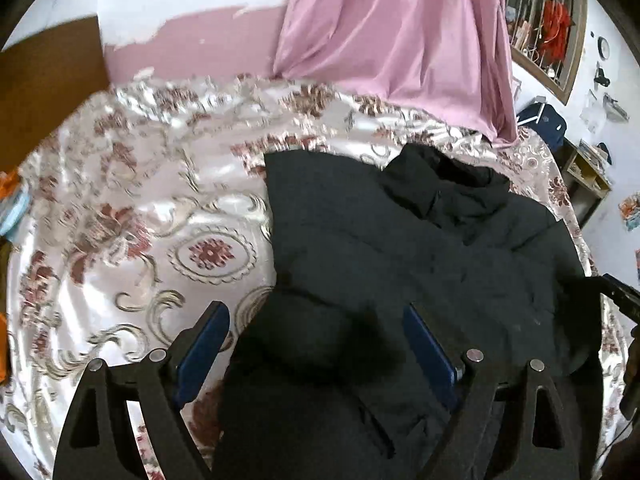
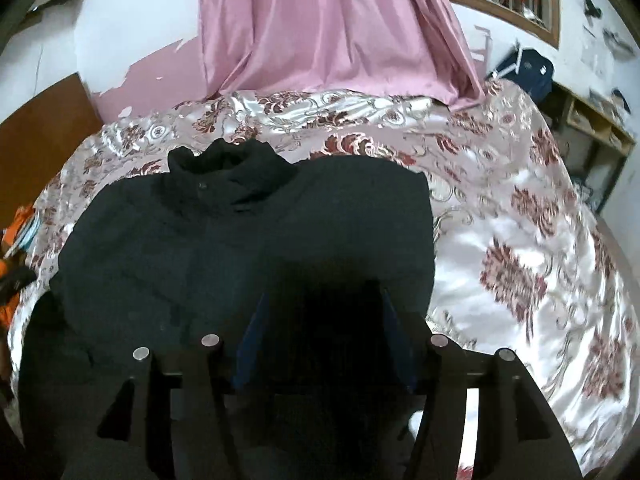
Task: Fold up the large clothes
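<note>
Black jacket [image 2: 248, 240] flat on floral bedspread [image 2: 520, 216], collar toward pink curtain [image 2: 328, 24], both side portions apparently folded inward. Left gripper [image 1: 316, 344] spread wide above lower jacket, nothing pinched between blue pads [image 1: 202, 344]. Right gripper [image 2: 320, 332] partly parted over dark fabric; grip not discernible, probably released. Step judged: between folds. Next: seizing hem with both grippers, carrying it toward collar, keeping layers square.

Left tool [image 1: 316, 332]: black angular frame, blue finger pads [image 1: 200, 354], round silver pins. Right tool [image 2: 324, 316]: same black frame, blue pads, silver pins.
</note>
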Action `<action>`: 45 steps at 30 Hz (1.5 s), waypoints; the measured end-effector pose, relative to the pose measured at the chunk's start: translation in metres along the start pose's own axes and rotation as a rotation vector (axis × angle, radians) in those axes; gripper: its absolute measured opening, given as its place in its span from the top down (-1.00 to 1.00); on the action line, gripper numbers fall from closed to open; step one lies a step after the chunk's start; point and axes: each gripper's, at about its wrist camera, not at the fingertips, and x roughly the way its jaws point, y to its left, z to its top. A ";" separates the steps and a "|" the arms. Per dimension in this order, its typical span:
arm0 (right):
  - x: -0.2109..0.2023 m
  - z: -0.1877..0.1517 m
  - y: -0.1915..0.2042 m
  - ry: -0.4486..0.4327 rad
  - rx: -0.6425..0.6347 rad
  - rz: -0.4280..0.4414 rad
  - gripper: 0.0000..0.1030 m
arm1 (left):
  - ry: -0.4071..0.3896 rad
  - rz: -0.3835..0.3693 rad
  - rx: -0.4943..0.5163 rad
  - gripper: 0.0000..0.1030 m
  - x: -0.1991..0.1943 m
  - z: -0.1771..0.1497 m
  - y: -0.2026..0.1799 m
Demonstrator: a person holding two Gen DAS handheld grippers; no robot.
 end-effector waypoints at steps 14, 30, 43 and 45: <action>0.023 -0.047 -0.021 0.048 0.095 0.174 0.05 | 0.060 -0.128 -0.229 0.95 0.015 -0.026 0.056; 0.011 -0.062 -0.002 0.204 -0.037 0.135 0.87 | 0.016 -0.204 -0.307 0.97 -0.040 -0.066 0.095; 0.002 -0.001 0.034 0.070 -0.133 0.227 0.13 | 0.038 -0.307 -0.002 0.97 0.027 0.047 -0.054; 0.025 0.002 0.042 0.102 -0.126 0.258 0.14 | 0.073 -0.370 -0.011 0.97 0.054 0.061 -0.070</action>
